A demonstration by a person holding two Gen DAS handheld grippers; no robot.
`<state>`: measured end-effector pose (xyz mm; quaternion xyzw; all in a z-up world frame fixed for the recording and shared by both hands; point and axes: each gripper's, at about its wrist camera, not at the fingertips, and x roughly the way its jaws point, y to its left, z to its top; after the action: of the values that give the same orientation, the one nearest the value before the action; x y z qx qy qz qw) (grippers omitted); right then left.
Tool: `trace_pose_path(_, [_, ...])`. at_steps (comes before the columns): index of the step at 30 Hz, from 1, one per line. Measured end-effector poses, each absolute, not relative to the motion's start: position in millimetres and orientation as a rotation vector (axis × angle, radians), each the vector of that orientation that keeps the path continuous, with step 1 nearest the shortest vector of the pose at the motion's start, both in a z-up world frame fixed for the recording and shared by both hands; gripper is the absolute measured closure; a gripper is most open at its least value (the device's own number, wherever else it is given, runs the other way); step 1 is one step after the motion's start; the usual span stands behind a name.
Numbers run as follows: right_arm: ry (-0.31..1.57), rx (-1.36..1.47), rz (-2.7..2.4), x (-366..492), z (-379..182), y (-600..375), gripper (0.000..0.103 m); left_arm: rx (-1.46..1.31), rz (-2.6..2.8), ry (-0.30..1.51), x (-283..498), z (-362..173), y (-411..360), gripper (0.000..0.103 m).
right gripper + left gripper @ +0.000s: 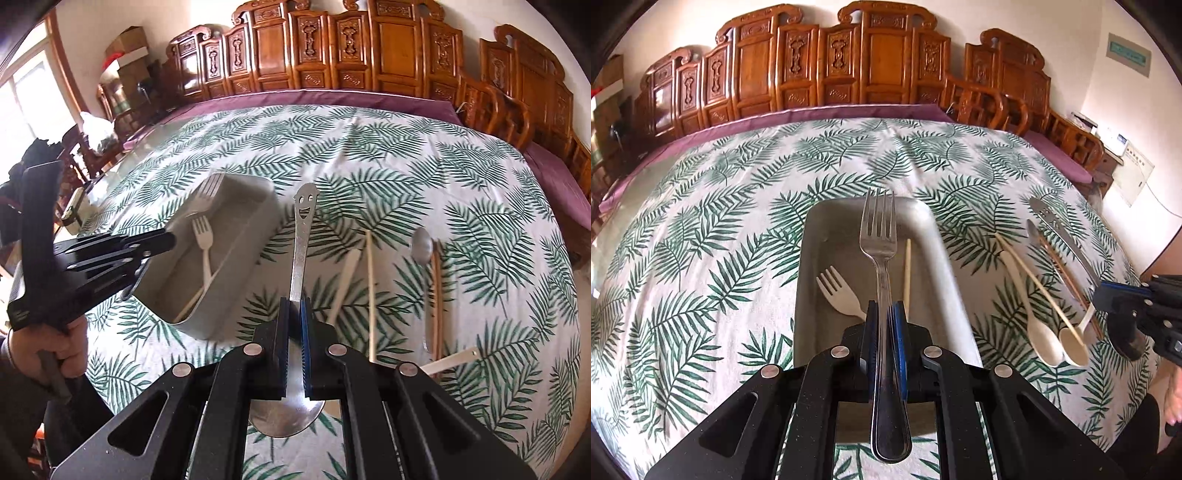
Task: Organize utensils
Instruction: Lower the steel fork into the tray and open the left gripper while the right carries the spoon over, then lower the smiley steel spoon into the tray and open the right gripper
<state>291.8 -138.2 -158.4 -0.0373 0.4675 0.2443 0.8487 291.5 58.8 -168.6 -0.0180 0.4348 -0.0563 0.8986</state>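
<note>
Though clamped — fork (879,236) beyond left gripper (885,314)

A steel fork (879,236) is held tines-forward above the grey tray (938,258); a smiley-handled spoon (301,240) is gripped beside it, bowl rearward.

Polished metal fork (878,236), glossy; shiny steel spoon (301,236) with a cut-out face. Matt grey tray (827,229). Pale matt plastic fork (836,291). Leaf-print cloth (701,258), slightly creased.
</note>
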Motion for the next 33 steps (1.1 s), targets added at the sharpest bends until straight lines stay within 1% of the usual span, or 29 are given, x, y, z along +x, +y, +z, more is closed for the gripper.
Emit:
trace_pose_path(9, [0.991,-0.089,0.538,293.2,-159.6,-121.8,0.096,-0.052,-0.114,0.927,304.5,-181.5,64.9,0.095])
trace_pose_path(16, [0.995,-0.095,0.565,298.2,-162.9,-101.2,0.096,-0.049,-0.125,0.883,296.0,-166.4,74.3,0.095])
trace_pose_path(23, [0.983,-0.083,0.613,302.7,-163.3,-68.4,0.096,-0.022,-0.113,0.835,266.4,-139.2,92.2,0.094])
trace_pose_path(24, [0.983,-0.083,0.619,303.0,-164.0,-63.2,0.096,-0.028,-0.107,0.827,261.6,-135.8,96.8,0.092])
trace_pose_path(25, [0.984,-0.086,0.628,303.5,-165.5,-56.1,0.096,-0.035,-0.099,0.814,254.4,-131.2,102.4,0.085])
trace_pose_path(27, [0.984,-0.091,0.637,303.9,-167.6,-46.5,0.096,-0.036,-0.088,0.789,244.0,-125.9,110.8,0.077])
trace_pose_path(32, [0.993,-0.108,0.645,309.7,-176.6,-22.6,0.096,-0.049,-0.035,0.758,225.5,-119.0,135.2,0.072])
trace_pose_path(33, [0.997,-0.111,0.644,311.4,-178.9,-19.0,0.096,-0.05,-0.021,0.75,220.8,-117.5,140.3,0.065])
